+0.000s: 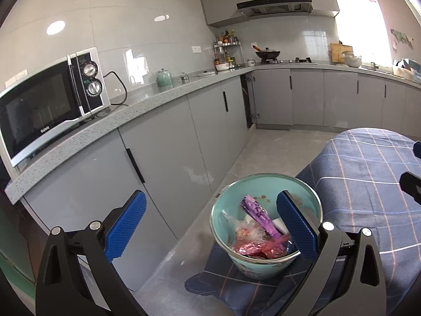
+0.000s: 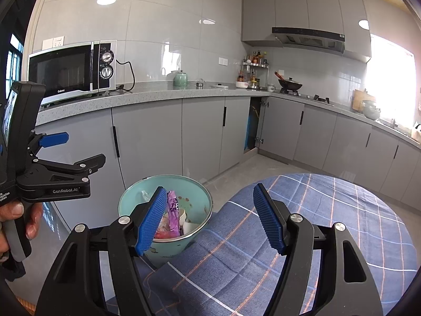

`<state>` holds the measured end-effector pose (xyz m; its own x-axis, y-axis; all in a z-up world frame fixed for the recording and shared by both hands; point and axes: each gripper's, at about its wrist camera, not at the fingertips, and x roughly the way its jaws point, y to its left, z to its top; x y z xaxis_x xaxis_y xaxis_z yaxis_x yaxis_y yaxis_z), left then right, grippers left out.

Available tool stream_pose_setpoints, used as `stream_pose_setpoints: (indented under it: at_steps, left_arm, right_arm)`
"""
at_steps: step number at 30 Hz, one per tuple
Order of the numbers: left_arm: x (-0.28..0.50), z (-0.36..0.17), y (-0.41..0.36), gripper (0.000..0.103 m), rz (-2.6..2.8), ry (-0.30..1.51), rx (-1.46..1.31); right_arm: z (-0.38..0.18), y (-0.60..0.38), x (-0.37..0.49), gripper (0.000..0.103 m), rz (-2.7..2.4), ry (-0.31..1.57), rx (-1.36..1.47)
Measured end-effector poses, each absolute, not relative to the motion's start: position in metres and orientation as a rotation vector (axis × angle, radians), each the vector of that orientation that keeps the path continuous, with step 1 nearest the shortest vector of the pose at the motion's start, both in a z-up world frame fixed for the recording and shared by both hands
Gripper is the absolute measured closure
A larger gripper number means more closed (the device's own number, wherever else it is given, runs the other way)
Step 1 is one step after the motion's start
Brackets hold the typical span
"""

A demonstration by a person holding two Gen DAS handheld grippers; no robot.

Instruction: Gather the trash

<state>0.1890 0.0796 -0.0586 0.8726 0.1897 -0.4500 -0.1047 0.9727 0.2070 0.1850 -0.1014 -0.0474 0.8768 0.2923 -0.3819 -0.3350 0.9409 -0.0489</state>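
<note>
A teal bin (image 1: 265, 262) stands at the edge of a blue plaid-covered table (image 1: 368, 173). It holds a purple wrapper (image 1: 259, 217), red and clear wrappers (image 1: 256, 247) and white scraps. My left gripper (image 1: 213, 223) is open and empty, above and left of the bin; its right finger hangs over the bin's mouth. In the right wrist view the bin (image 2: 194, 202) sits at lower centre with the purple wrapper (image 2: 173, 214) inside. My right gripper (image 2: 210, 218) is open and empty above the bin's right rim and the table (image 2: 329, 223). The left gripper (image 2: 79, 166) shows at left, held by a hand.
A grey counter (image 1: 147, 105) with cabinets runs along the left and back walls. On it stand a microwave (image 1: 50, 100), a green teapot (image 1: 164, 77), a spice rack and a wok on the stove (image 1: 267, 54). One corner cabinet door (image 1: 247, 100) is ajar. Grey floor lies between counter and table.
</note>
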Motion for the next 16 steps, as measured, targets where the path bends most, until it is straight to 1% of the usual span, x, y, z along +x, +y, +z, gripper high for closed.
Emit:
stream_pose_setpoints:
  at_steps: [7, 10, 16]
  left_arm:
    - [0.1885, -0.0578, 0.0794, 0.005, 0.155, 0.48, 0.185]
    - [0.1884, -0.0577, 0.0809, 0.005, 0.146, 0.485, 0.177]
    - [0.1881, -0.0578, 0.0792, 0.005, 0.127, 0.484, 0.177]
  right_arm:
    - [-0.0458, -0.1019, 0.1855, 0.035, 0.32, 0.381, -0.116]
    - [-0.045, -0.1027, 0.1848, 0.032, 0.316, 0.376, -0.117]
    - [-0.0459, -0.1067, 0.1852, 0.031, 0.308, 0.377, -0.113]
